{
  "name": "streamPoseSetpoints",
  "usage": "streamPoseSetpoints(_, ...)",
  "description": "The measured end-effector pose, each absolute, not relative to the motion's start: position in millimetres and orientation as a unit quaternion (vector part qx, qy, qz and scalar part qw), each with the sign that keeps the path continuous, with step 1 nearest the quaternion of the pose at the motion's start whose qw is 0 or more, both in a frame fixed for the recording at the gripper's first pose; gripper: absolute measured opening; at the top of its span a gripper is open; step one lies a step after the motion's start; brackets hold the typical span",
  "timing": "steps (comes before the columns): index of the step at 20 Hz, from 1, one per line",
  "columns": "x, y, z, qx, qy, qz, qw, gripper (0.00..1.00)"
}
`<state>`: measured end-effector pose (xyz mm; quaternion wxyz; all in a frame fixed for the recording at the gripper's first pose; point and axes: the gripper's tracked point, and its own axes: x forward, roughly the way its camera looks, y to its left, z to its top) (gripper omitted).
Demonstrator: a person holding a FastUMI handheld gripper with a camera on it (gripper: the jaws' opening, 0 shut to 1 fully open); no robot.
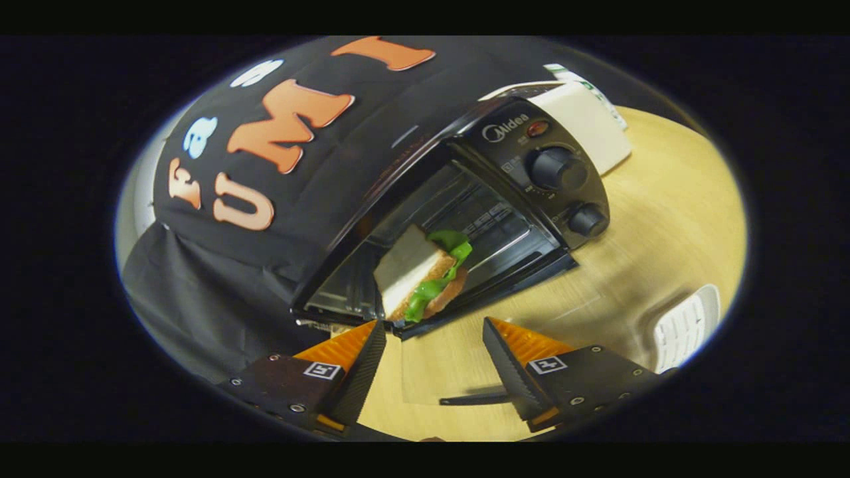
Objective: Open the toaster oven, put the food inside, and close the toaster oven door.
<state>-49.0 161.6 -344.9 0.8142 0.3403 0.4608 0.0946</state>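
Booth with black cloth wall behind, light wooden tabletop carrying everything. Toaster oven sits toward the tabletop's far edge, against the cloth, 2 knobs on its control panel, door dropped open toward the gripper. Sandwich, white bread with green lettuce sticking out, is inside the cavity near the front opening, tilted on 1 edge, just beyond the fingertips. Gripper is wide open and empty, both fingers apart over bare tabletop just short of the door lip; nothing between them. My read: food placement looks done, closing the door is what's left. Next move calls for getting a finger under or behind the door's front edge and swinging it up without clipping the sandwich, which sits close to the opening and may need a nudge deeper 1st. A white ribbed object near the tabletop's near right edge is cut off, can't identify it. A white box behind the oven is partly hidden. Door handle and rack under the sandwich hard to make out; the dark strip on the tabletop between the fingers is unclear too.
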Motion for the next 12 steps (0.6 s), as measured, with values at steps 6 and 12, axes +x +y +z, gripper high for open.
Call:
streamPoseSetpoints(6, -110, 173, -353, 0.216, 0.482, 0.168, 0.832, 0.97)
streamPoseSetpoints(12, -145, 154, -358, 0.091, 0.477, 0.173, 0.857, 0.99)
